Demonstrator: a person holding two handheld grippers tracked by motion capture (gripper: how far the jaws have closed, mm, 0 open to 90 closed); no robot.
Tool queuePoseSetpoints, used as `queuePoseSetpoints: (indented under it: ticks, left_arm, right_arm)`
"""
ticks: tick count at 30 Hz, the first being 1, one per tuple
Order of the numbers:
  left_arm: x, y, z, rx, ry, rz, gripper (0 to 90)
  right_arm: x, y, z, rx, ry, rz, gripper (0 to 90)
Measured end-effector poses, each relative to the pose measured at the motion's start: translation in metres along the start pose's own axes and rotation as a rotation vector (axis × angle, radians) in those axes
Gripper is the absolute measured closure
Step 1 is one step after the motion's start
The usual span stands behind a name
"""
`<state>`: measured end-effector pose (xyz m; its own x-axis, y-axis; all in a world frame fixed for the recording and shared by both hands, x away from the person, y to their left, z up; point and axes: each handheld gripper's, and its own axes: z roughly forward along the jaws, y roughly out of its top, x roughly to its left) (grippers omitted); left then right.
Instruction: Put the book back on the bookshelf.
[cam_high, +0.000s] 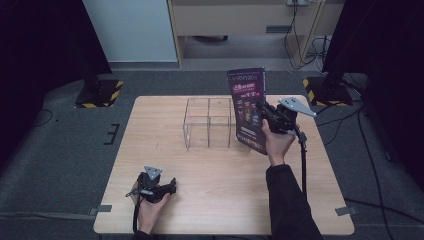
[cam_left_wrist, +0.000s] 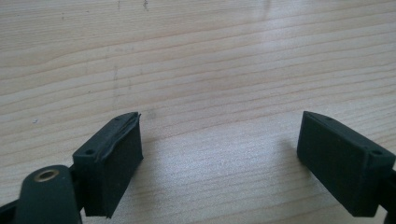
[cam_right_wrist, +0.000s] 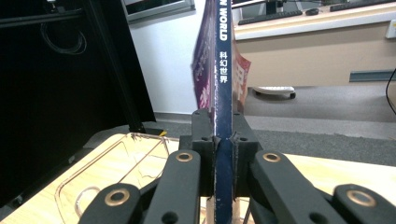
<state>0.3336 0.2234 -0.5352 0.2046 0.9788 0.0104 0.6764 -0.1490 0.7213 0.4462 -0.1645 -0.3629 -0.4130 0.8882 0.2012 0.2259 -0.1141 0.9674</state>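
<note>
A thin purple magazine (cam_high: 248, 107) stands upright in the air at the right of a clear plastic organiser (cam_high: 208, 123) on the wooden table (cam_high: 210, 200). My right gripper (cam_high: 265, 114) is shut on the magazine's right edge. In the right gripper view the dark blue spine (cam_right_wrist: 223, 84) rises straight up, clamped by both pads, with the clear organiser (cam_right_wrist: 116, 172) low at the left. My left gripper (cam_high: 172, 186) rests on the table near the front left, held by a hand. Its jaws stand wide open (cam_left_wrist: 219, 158) over bare wood, nothing between them.
Two black stands with yellow-black striped bases (cam_high: 100, 92) (cam_high: 325, 90) flank the table's far corners. A pale wooden desk (cam_high: 240, 25) stands beyond on the grey carpet. Cables (cam_high: 370, 150) trail on the floor at the right.
</note>
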Motion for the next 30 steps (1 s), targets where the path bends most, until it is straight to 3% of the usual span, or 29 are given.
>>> queuePoseSetpoints:
  ticks: [16, 30]
  left_arm:
    - [0.0, 0.0, 0.0, 0.0, 0.0, 0.0, 13.2]
    - [0.0, 0.0, 0.0, 0.0, 0.001, 0.0, 13.2]
  right_arm:
    - [0.005, -0.026, 0.01, -0.018, -0.017, -0.019, 84.3]
    - [0.006, -0.041, 0.001, -0.057, -0.006, -0.026, 84.0]
